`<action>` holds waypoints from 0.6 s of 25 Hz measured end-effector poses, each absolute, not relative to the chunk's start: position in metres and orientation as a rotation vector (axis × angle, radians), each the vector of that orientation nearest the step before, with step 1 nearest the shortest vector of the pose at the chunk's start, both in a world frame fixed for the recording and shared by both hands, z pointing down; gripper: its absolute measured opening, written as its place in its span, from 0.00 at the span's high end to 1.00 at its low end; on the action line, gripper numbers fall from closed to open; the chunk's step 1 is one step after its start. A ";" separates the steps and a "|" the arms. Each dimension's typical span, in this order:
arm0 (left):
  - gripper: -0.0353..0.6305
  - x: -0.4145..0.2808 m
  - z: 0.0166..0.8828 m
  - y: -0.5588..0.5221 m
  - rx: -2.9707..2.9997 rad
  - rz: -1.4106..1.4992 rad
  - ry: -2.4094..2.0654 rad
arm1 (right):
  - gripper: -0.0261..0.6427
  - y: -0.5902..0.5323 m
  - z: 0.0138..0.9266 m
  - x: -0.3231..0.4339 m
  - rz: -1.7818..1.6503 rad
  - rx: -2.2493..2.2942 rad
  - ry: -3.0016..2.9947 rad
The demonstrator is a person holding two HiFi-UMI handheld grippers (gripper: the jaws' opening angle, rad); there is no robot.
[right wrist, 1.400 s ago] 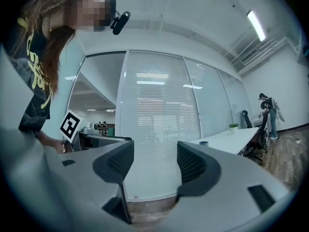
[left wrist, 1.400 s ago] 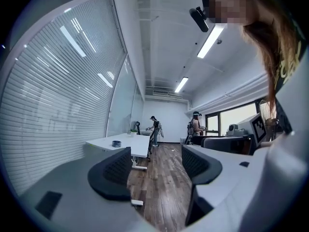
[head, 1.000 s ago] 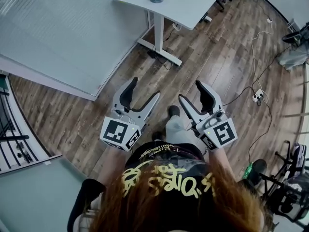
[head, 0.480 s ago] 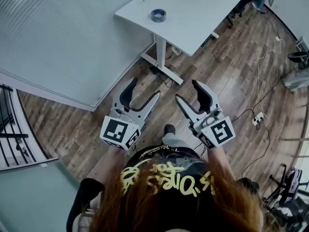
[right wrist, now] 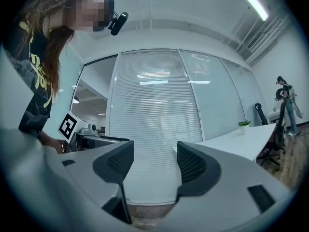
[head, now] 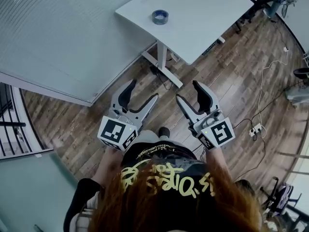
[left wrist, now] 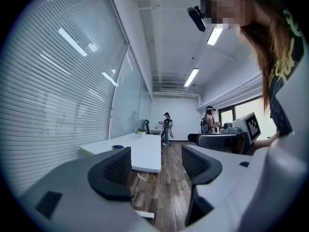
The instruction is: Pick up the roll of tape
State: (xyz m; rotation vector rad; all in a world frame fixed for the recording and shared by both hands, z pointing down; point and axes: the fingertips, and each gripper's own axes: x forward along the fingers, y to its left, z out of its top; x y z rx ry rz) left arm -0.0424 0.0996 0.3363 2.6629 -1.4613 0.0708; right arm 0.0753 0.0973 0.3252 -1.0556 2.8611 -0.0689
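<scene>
One white table (head: pixel 203 13) carries one tape roll (head: pixel 160 17) (blue, near its corner).

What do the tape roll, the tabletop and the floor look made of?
The roll of tape: blue-grey ring, open centre; plastic or paper tape, too small to tell. The table: smooth matte white top, probably laminate. The floor: brown planks with grain and sheen, wood or wood-look laminate.

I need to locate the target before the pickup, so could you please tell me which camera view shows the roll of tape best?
The head view: the roll of tape lies flat on the white table, seen whole from above. The left gripper view shows it small and edge-on. The right gripper view does not show it.
</scene>
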 end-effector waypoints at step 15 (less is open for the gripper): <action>0.47 -0.039 0.319 0.068 2.726 0.052 -1.425 | 0.57 0.076 0.310 0.062 -0.020 -0.984 2.871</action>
